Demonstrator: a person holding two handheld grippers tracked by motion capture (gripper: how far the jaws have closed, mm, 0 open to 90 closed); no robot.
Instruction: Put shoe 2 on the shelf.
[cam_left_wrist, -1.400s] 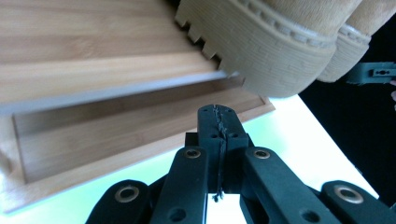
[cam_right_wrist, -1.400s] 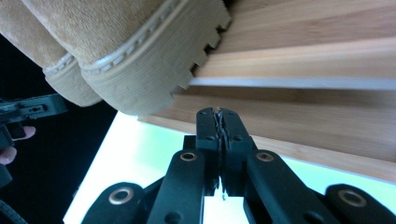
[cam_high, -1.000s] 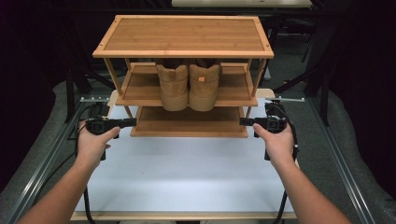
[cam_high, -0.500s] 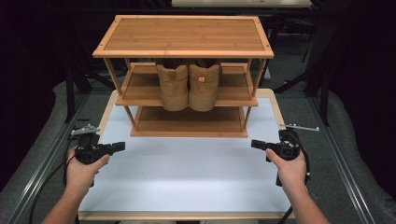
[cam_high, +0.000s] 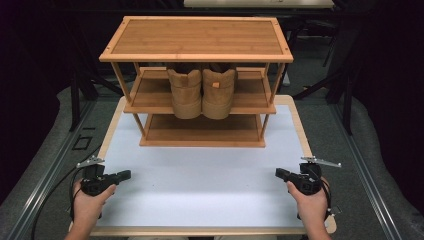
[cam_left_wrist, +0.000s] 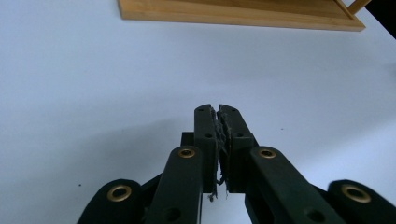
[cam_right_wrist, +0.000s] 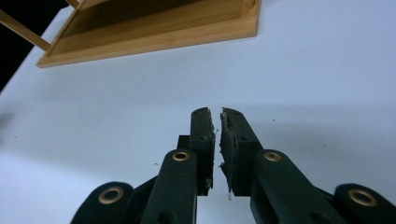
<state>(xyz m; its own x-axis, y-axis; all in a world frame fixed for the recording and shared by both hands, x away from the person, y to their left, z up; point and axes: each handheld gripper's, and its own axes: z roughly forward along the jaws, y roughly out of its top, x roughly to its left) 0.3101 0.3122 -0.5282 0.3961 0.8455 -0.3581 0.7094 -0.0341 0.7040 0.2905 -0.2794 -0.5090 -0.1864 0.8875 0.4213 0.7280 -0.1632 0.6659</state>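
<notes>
High view of a white table (cam_high: 200, 195) with a three-tier bamboo shoe rack (cam_high: 195, 37) standing at its far end, in the upper middle of the frame. A pair of tan boots (cam_high: 202, 92) sits side by side on the middle shelf, heels towards the camera, so each boot's long axis runs away from the viewer into the rack. The top and bottom shelves are bare.

A person's two hands enter from the bottom edge. The left gripper (cam_high: 125, 175) is at the lower left of the frame and the right gripper (cam_high: 278, 172) at the lower right, both low over the near part of the table and well apart from the rack. Each points inwards towards the middle of the frame, so the two face one another across the table instead of aiming up the picture at the boots. The boots lie up-frame and centred between them, with neither hand clearly nearer.

In the left gripper view, the left gripper (cam_left_wrist: 218, 109) has its frayed black pads all but touching; the jaws have just been opening a little, with nothing between them. The rack's bottom shelf (cam_left_wrist: 233, 11) runs along the top edge of that picture.

In the right gripper view, the right gripper (cam_right_wrist: 215, 112) is nearly closed too, a thin slit showing at the tips, and it holds nothing. The bottom shelf (cam_right_wrist: 154, 28) is at the upper left.

To reach the boots, both grippers would probably have to turn up-frame and open much wider
</notes>
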